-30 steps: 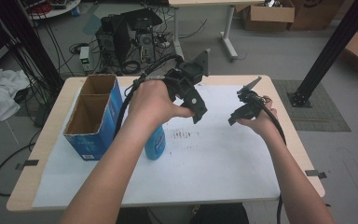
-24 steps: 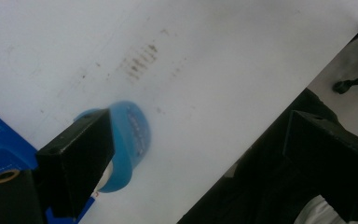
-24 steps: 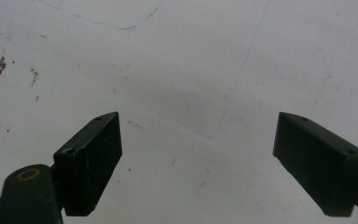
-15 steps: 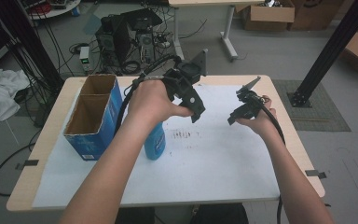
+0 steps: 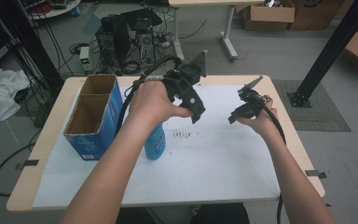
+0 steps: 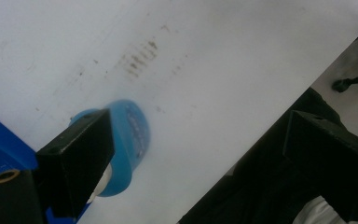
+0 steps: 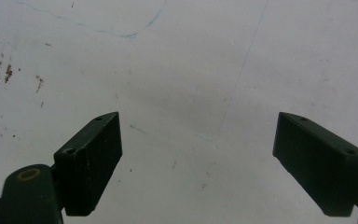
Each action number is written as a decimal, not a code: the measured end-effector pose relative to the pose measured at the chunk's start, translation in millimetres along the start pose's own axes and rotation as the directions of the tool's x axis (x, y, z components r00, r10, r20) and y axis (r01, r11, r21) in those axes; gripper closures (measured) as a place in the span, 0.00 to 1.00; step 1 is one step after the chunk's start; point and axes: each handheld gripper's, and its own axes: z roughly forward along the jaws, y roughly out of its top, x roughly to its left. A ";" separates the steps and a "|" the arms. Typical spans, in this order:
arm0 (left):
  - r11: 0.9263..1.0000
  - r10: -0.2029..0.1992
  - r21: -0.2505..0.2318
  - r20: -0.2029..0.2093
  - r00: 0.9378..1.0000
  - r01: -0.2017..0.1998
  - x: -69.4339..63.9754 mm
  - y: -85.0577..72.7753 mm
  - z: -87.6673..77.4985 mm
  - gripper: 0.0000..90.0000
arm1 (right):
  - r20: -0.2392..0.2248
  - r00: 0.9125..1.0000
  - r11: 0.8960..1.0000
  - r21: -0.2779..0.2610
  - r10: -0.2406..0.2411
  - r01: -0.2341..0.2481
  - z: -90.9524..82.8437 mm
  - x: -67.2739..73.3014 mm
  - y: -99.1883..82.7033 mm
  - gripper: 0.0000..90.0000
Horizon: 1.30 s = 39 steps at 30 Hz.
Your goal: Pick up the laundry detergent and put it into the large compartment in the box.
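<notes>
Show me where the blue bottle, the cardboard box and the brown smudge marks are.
blue bottle (image 5: pixel 155 142), high view, on its body below the forearm.
cardboard box (image 5: pixel 93 148), high view, on its blue front wall.
brown smudge marks (image 6: pixel 140 58), left gripper view, on the middle streaks.

I see even, soft overhead light. The white table sheet (image 5: pixel 223 158) reads bright without glare. The blue bottle (image 6: pixel 126 144) is blurred; shadows stay faint.

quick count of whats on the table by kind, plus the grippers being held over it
blue bottle: 1
blue cardboard box with two open compartments: 1
white sheet covering the tabletop: 1
grippers held above the table: 2, the left gripper and the right gripper, both with jaws apart and holding nothing
total: 5
</notes>
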 end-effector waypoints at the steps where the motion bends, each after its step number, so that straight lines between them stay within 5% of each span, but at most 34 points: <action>1: 1.000 -0.007 0.002 -0.004 1.000 0.007 1.8 -0.7 0.1 0.11 | 0.000 1.000 1.000 -0.003 0.002 -0.002 -0.1 -0.3 0.1 0.17; 5: 0.999 -0.032 0.003 -0.019 0.999 0.032 8.1 -3.8 -0.4 0.11 | 0.001 1.000 1.000 0.001 0.007 -0.007 0.8 -0.5 0.2 0.17; 7: 0.998 -0.066 0.020 -0.051 0.997 0.067 15.7 -7.3 -0.3 0.12 | 0.001 1.000 1.000 0.006 0.008 -0.008 1.5 0.4 0.3 0.17; 19: 0.983 -0.178 0.027 -0.079 0.981 0.181 46.9 -28.2 6.3 0.17 | -0.004 1.000 1.000 0.019 -0.006 0.006 5.0 3.3 1.7 0.17; 39: 0.973 -0.205 0.080 -0.136 0.969 0.217 56.6 -31.7 35.6 0.17 | -0.022 1.000 1.000 0.014 0.010 -0.010 7.5 -0.7 -0.3 0.18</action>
